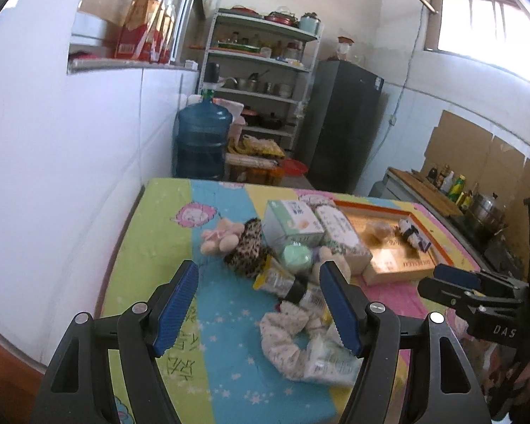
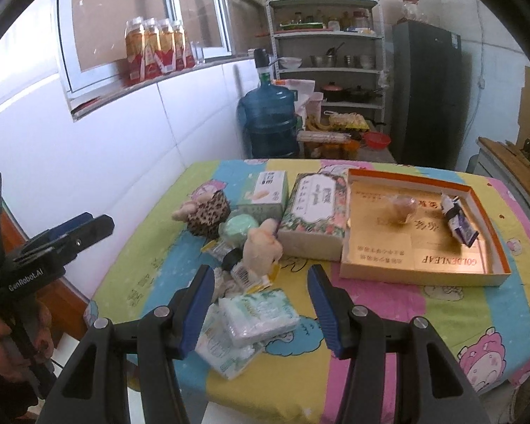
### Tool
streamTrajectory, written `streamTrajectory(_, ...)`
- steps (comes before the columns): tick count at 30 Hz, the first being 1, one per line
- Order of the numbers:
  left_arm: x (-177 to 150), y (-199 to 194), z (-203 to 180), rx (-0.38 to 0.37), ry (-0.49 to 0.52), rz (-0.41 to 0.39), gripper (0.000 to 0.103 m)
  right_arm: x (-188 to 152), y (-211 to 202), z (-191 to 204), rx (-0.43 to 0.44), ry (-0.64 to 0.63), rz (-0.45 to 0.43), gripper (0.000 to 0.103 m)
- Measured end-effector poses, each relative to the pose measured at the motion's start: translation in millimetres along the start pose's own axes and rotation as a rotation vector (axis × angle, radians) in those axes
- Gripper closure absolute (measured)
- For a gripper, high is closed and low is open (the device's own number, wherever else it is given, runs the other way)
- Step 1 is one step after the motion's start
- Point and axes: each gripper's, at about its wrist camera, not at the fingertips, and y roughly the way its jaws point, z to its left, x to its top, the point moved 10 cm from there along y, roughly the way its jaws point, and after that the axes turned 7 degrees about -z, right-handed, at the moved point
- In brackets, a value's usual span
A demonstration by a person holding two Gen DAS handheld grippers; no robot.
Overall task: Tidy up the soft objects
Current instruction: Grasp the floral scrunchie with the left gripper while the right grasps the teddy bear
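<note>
Soft things heaped mid-table, left of centre. Wrapped tissue packs (image 2: 258,312) stacked nearest, long axis running from near left to far right in the right wrist view. Pale dotted scrunchie (image 1: 288,339) lying flat beside them in the left wrist view, ring open upward. Beige plush animal (image 2: 263,247) upright just beyond, head toward the far side. Leopard-print scrunchie (image 2: 208,213) and pink plush (image 1: 219,238) farther left, touching; mint round puff (image 2: 238,226) between them and the boxes. Two tissue boxes (image 2: 314,212) side by side, long axes running near to far. Shallow orange-rimmed box lid (image 2: 491,226) at right, holding a small wrapped lump (image 2: 401,208) and a dark packet (image 2: 459,226), well apart.

Spread with a striped cartoon-print cloth (image 2: 388,307) in green, blue, yellow and pink. White tiled wall to the left; blue water jug (image 2: 270,120), metal shelving (image 2: 327,35) with pots, and dark fridge (image 2: 429,95) at the far end; stove counter along the right.

Left gripper (image 1: 259,307) spread wide above the scrunchie, clamping nothing, blue pads clear of the heap. Right gripper (image 2: 261,307) likewise wide, hanging over the tissue packs; contact with them not discernible.
</note>
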Motion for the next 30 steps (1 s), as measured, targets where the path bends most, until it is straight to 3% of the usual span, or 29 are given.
streamTrajectory(4,-15.9,11.2,-4.8,-0.054,0.008,0.031,0.03,-4.8,3.3,-0.1,0.002,-0.007,0.019,0.048)
streamTrajectory(12,-71.9,62.1,-20.9,-0.162,0.061,0.168,0.034,-14.5,6.6,-10.6,-0.013,-0.014,0.061,0.048)
streamTrajectory(17,-100.2,92.4,-22.2,-0.177,0.095,0.251,0.049,-19.8,7.2,-23.9,-0.033,-0.011,0.084,0.048)
streamTrajectory(24,-121.4,116.6,-29.9,-0.202,0.104,0.317,0.06,-23.4,11.4,-35.2,-0.039,0.002,0.107,0.048)
streamTrajectory(30,-122.0,122.2,-26.6,-0.207,0.086,0.315,0.088,-28.3,20.3,-31.5,-0.013,0.001,0.133,0.048)
